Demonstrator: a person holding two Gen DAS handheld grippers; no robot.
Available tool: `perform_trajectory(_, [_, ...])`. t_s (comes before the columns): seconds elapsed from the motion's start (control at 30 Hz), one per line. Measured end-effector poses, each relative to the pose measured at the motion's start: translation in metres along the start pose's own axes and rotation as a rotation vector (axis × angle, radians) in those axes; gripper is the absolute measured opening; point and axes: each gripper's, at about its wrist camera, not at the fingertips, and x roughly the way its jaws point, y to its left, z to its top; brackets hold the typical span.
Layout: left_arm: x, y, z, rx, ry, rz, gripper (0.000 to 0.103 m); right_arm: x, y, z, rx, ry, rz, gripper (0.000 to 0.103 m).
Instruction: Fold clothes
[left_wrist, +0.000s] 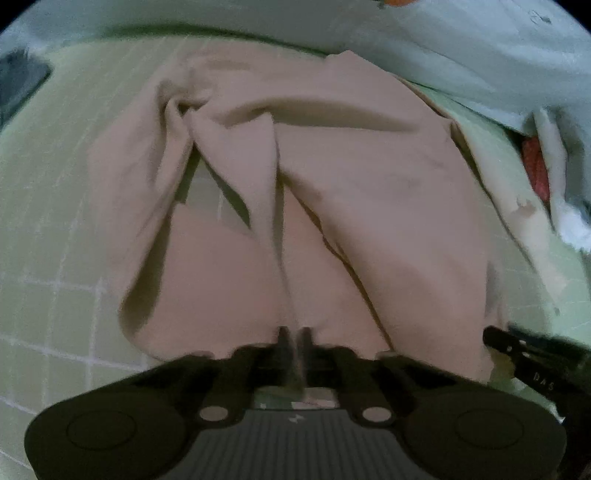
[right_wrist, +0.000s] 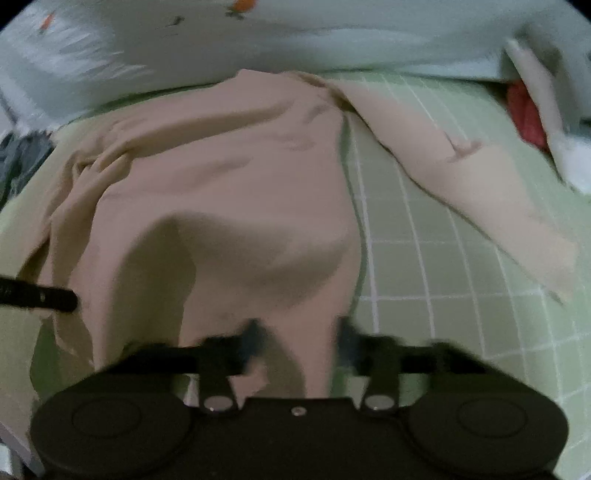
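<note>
Seemingly mid-fold, the left wrist view shows the left gripper (left_wrist: 294, 334) at bottom centre, its two fingers drawn together and pinching a ridge of the beige garment (left_wrist: 369, 184). The garment fills the middle of the frame, spread over a green checked sheet (left_wrist: 55, 221), with deep creases bunched at upper left of centre and bare sheet showing through a gap between two flaps. A pale quilt (left_wrist: 443, 55) crosses the top, a red cloth (left_wrist: 533, 166) sits at the right edge, and a dark finger of the right gripper (left_wrist: 517, 354) pokes in at lower right, at the garment's near edge.

From the right wrist view, the right gripper (right_wrist: 300, 332) sits at bottom centre, blurred, its fingers standing apart with the garment's near edge between them; no grip on the cloth can be seen. The body of the garment lies centre and left, one sleeve (right_wrist: 480, 192) trailing towards the right edge across the sheet. A finger of the left gripper enters at middle left.

Soft, light and limp, the fabric looks likely to sag and crease wherever unsupported; the near hem, pinched at two well-separated spots, appears the soundest place to hold.
</note>
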Motion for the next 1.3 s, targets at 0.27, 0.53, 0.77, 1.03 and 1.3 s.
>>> perform_trajectory(0.27, [-0.041, 0.05, -0.006, -0.107, -0.092, 0.169, 0.003, -0.035, -0.035, -0.01, 0.141, -0.067, -0.075, 0.005])
perform_trajectory(0.53, [-0.059, 0.08, -0.004, -0.19, -0.15, 0.28, 0.043, -0.02, -0.034, -0.017, 0.165, 0.025, -0.124, 0.022])
perform_trajectory(0.77, [-0.05, 0.092, 0.011, -0.124, -0.144, 0.343, 0.061, -0.016, -0.025, -0.016, 0.151, 0.021, -0.139, 0.053])
perform_trajectory(1.03, [-0.031, 0.113, 0.026, -0.146, -0.131, 0.309, 0.004, -0.012, -0.017, -0.015, 0.164, 0.021, -0.159, 0.057])
perform_trajectory(1.3, [-0.093, 0.125, 0.059, -0.096, -0.378, 0.507, 0.003, -0.014, -0.015, -0.016, 0.179, 0.026, -0.162, 0.057])
